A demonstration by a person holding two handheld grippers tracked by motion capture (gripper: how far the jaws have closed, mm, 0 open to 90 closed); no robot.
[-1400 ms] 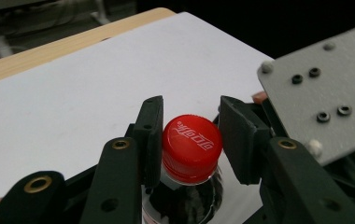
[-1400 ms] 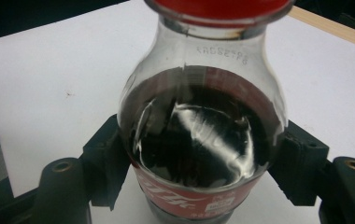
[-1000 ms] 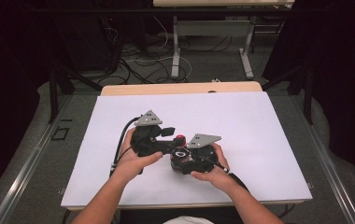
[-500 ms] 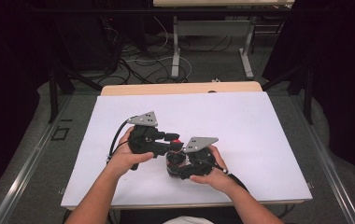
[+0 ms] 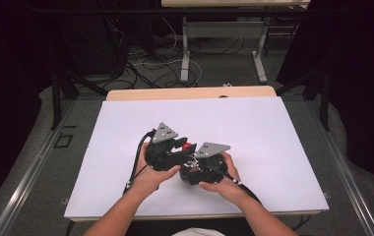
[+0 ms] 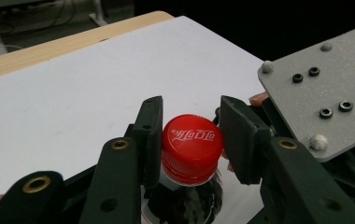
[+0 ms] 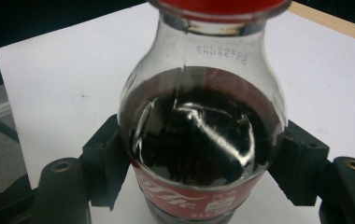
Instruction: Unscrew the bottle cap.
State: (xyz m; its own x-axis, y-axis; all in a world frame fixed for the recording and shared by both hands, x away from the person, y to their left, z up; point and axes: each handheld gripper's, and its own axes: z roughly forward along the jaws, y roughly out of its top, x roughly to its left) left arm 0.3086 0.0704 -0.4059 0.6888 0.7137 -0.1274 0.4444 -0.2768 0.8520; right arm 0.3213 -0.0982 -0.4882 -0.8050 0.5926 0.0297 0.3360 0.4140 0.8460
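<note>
Red cap [image 6: 192, 148] sits between the left gripper [image 6: 192, 140] pads, whose jaws have just closed in and now clamp it from both sides. Right gripper [image 7: 203, 163] is clamped on the cola bottle [image 7: 203, 140] body at the label band, one pad on each flank, neck pointing away from its jaws. Both units meet over the white table [image 5: 254, 128], left one just beside the right.

White sheet [image 5: 254, 132] over wooden table [image 5: 190, 93]
</note>
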